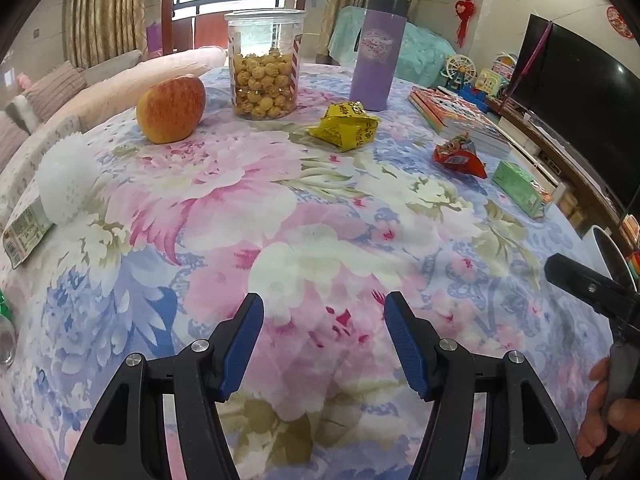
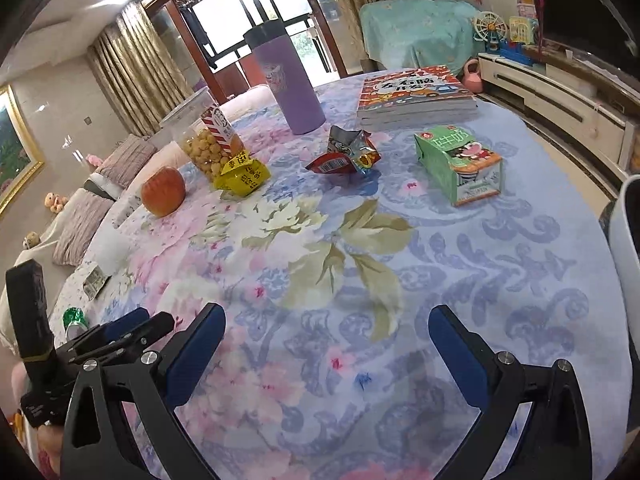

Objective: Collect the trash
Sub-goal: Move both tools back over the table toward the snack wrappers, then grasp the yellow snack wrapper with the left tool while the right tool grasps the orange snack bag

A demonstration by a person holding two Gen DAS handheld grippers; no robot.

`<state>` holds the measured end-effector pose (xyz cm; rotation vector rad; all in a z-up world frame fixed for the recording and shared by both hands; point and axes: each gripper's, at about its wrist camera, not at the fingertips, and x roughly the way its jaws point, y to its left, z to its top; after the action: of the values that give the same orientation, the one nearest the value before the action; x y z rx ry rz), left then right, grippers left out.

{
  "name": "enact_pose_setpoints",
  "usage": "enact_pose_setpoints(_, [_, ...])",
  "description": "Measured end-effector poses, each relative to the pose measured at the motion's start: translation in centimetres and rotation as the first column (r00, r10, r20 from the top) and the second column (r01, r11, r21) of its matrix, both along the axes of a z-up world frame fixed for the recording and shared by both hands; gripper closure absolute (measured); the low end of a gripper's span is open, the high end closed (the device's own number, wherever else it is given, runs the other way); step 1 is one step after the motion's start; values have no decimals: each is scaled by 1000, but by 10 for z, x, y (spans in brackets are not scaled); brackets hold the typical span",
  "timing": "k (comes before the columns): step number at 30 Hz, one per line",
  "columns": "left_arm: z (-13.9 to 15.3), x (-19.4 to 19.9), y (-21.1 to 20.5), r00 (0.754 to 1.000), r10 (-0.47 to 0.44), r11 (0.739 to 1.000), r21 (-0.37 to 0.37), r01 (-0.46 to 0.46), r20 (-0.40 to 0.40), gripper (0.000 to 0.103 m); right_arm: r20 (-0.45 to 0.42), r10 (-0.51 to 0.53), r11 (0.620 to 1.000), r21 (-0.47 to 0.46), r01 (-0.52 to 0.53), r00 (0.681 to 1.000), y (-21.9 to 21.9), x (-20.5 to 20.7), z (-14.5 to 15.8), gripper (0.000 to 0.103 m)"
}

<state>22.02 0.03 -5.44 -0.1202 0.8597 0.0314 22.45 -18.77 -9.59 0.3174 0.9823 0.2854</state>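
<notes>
both the left gripper [image 1: 324,312] and right gripper [image 2: 326,328] gape wide and empty, the yellow wrapper [image 1: 346,126] and red wrapper [image 2: 346,156] lying well ahead of them.

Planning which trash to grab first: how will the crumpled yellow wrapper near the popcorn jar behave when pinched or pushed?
The yellow wrapper looks like thin creased foil lying puffed up, so it will probably crush flat and feel floppy. It seems empty and light, so a push would likely slide it across the tablecloth rather than tip it. Its glossy surface may slip between the pads.
</notes>
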Motion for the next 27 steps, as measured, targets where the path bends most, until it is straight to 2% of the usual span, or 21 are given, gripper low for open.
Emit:
enact_pose_setpoints(2, [0, 6, 1, 1000, 0, 1000, 1, 0, -1, 41, -14, 1, 1000, -19, -2, 1000, 2, 8, -3, 1])
enact_pose_setpoints(7, [1, 26, 4, 1000, 0, 1000, 5, 0, -4, 41, 34, 19, 1000, -6, -19, 999, 8, 27, -1, 1])
enact_pose_setpoints(12, [1, 56, 9, 1000, 2, 1000, 5, -2, 2, 41, 17, 13, 999, 47, -13, 1000, 10, 55, -7, 2])
enact_pose_setpoints(16, [1, 83, 13, 1000, 5, 1000, -4, -4, 1, 41, 36, 10, 999, 47, -11, 999, 13, 76, -7, 3])
enact_pose_setpoints(20, [0, 115, 17, 1000, -5, 1000, -21, 5, 2, 41, 54, -3, 1000, -21, 4, 999, 18, 98, -6, 4])
enact_pose_setpoints(27, [-9, 171, 16, 1000, -27, 999, -27, 27, 4, 41, 28, -7, 998, -63, 9, 1000, 20, 138, -20, 11])
